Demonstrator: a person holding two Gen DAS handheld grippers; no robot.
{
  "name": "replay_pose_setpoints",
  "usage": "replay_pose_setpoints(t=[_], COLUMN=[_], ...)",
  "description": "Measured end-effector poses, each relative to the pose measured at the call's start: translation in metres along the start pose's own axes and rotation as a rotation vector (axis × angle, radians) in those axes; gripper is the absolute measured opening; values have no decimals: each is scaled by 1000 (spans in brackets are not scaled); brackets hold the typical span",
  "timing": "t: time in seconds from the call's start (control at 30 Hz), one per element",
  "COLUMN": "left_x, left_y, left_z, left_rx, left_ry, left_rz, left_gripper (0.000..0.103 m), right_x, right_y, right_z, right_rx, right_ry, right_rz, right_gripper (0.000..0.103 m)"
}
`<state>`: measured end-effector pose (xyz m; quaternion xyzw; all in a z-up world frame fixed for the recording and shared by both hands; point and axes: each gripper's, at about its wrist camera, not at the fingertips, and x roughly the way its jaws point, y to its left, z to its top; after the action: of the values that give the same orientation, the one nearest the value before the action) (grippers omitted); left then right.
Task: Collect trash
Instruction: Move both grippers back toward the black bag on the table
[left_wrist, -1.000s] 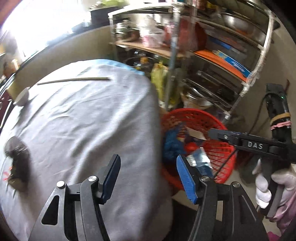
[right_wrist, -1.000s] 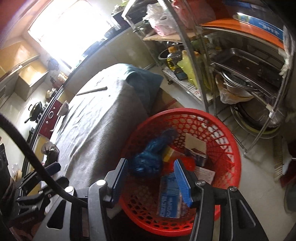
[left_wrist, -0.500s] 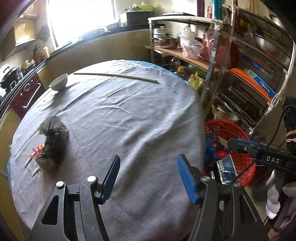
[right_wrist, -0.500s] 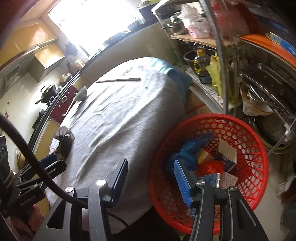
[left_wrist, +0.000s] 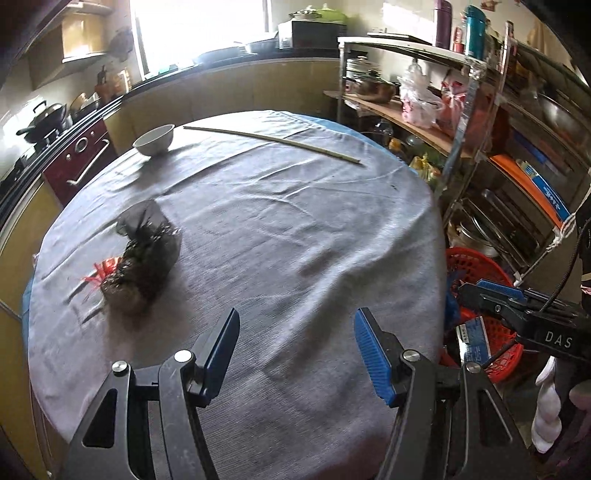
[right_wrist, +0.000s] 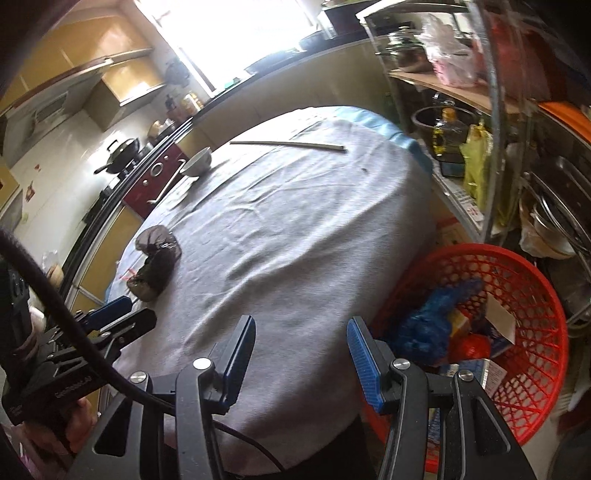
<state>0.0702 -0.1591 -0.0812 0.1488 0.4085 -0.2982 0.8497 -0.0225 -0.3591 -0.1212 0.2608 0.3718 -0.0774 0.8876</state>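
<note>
A dark crumpled plastic bag lies on the grey-clothed round table, at its left side, with red shreds beside it. It also shows in the right wrist view. My left gripper is open and empty above the table's near edge. My right gripper is open and empty over the table's right edge. A red mesh basket on the floor to the right holds a blue bag and several wrappers.
A white bowl and a long thin stick lie at the far side of the table. A metal rack with pots, trays and bags stands close on the right. A stove and counter run behind on the left.
Both grippers have swung left and up from the red basket towards the table. The dark bag has come nearer the middle of both views. Both grippers stay open.
</note>
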Motion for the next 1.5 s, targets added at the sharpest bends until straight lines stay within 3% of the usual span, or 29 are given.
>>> replay_pose_setpoints(t=[0.87, 1.5], left_x=[3, 11], left_y=[92, 146], left_z=[-26, -41], left_rx=[-194, -283], left_ry=[32, 57], left_rz=[126, 186], left_gripper=[65, 65], right_x=[60, 94], right_y=[119, 167], right_z=[16, 18], right_rx=[-248, -324], right_ry=[82, 133], right_rz=[128, 160], right_gripper=[56, 56])
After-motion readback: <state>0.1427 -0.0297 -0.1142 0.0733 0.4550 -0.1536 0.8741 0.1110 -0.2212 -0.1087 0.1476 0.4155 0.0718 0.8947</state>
